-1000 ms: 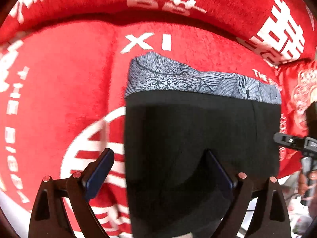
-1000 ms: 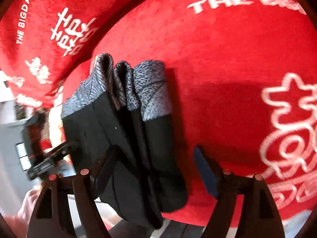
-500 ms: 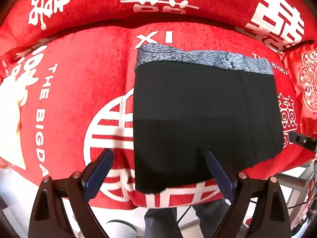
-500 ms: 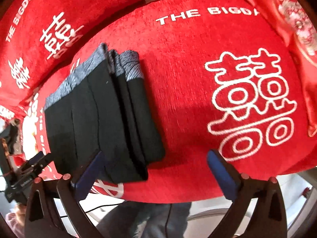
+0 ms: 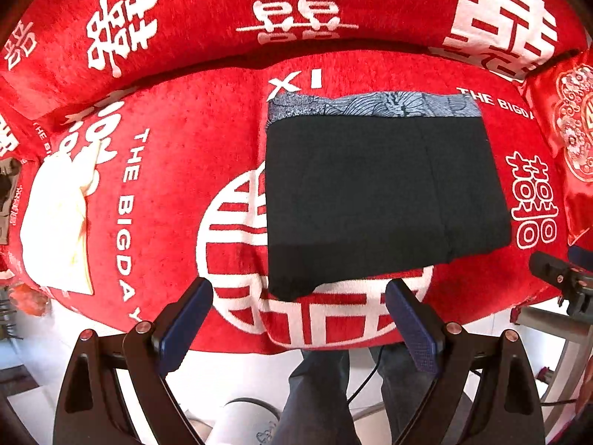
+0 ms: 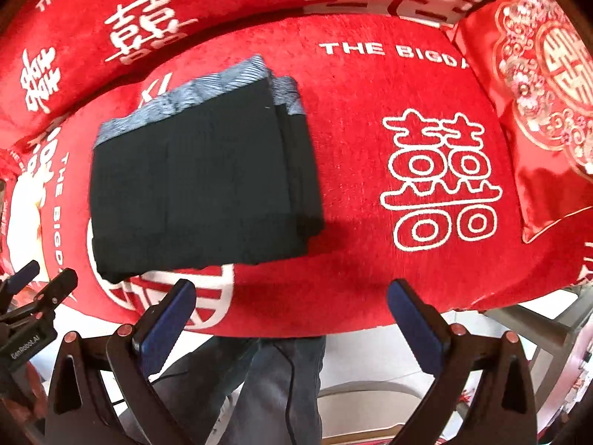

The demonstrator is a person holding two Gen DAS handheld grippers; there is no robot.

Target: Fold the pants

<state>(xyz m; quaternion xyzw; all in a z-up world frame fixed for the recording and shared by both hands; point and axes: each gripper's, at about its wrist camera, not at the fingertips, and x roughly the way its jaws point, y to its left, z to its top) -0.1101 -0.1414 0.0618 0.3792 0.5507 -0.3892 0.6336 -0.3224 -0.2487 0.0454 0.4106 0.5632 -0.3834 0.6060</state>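
Note:
The black pants (image 5: 378, 200) lie folded into a flat rectangle on the red sofa seat, their grey patterned waistband (image 5: 374, 105) at the far edge. In the right wrist view the same pants (image 6: 200, 189) show stacked layers along their right side. My left gripper (image 5: 300, 319) hangs open above the seat's front edge, nothing between its blue pads. My right gripper (image 6: 292, 320) is also open and empty, high over the seat's front edge and to the right of the pants. The left gripper's tip (image 6: 40, 289) shows at the left edge of the right wrist view.
The red sofa cover (image 5: 178, 170) has white characters and lettering, with a backrest (image 5: 296, 11) behind. A red embroidered cushion (image 6: 537, 92) sits at the right end. A pale cloth (image 5: 59, 222) lies at the seat's left. A person's legs (image 5: 318, 396) stand below, on a white floor.
Both grippers have risen and drawn back from the pants, which now lie free and look smaller. The right gripper's jaws have spread wider since the first frame.

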